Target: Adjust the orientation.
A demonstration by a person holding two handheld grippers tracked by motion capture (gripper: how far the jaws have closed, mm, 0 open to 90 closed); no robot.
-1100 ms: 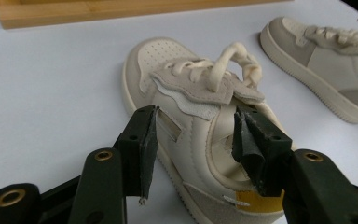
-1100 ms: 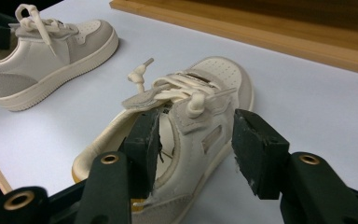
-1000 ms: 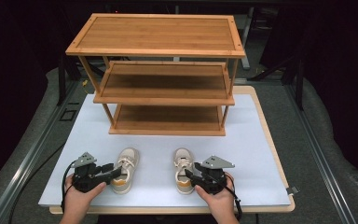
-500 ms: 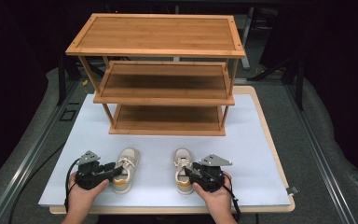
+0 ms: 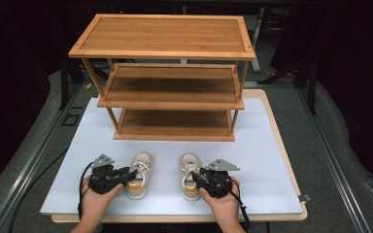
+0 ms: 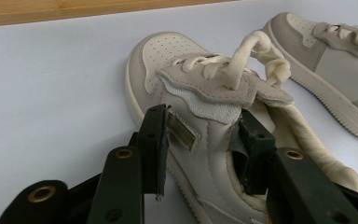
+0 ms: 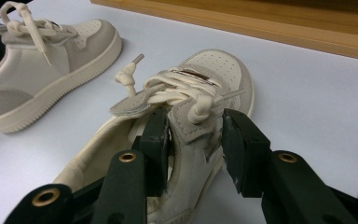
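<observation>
Two small cream sneakers stand side by side, toes toward the rack, on the white board. My left gripper (image 5: 130,174) reaches in from the left over the left sneaker (image 5: 141,162). In the left gripper view its jaws (image 6: 200,140) straddle that shoe's (image 6: 168,56) side wall, one outside and one inside the opening. They have just been closing, with room still between them. My right gripper (image 5: 196,177) comes from the right onto the right sneaker (image 5: 189,165). In the right gripper view its jaws (image 7: 193,140) straddle that shoe's (image 7: 219,65) outer wall beside the tongue, closing too, with a gap at the outer pad.
A three-tier wooden shoe rack (image 5: 162,36) stands at the back of the white board (image 5: 262,160), all its shelves bare. The board's wooden rim runs along the right and near edges. Grey floor and metal rails flank the table. Each gripper view shows the other sneaker (image 6: 335,70) (image 7: 51,51) beside.
My left hand has slid right, bringing its jaws over the left sneaker. Both pairs of jaws have narrowed around the shoes' walls. The shoes have not moved.
</observation>
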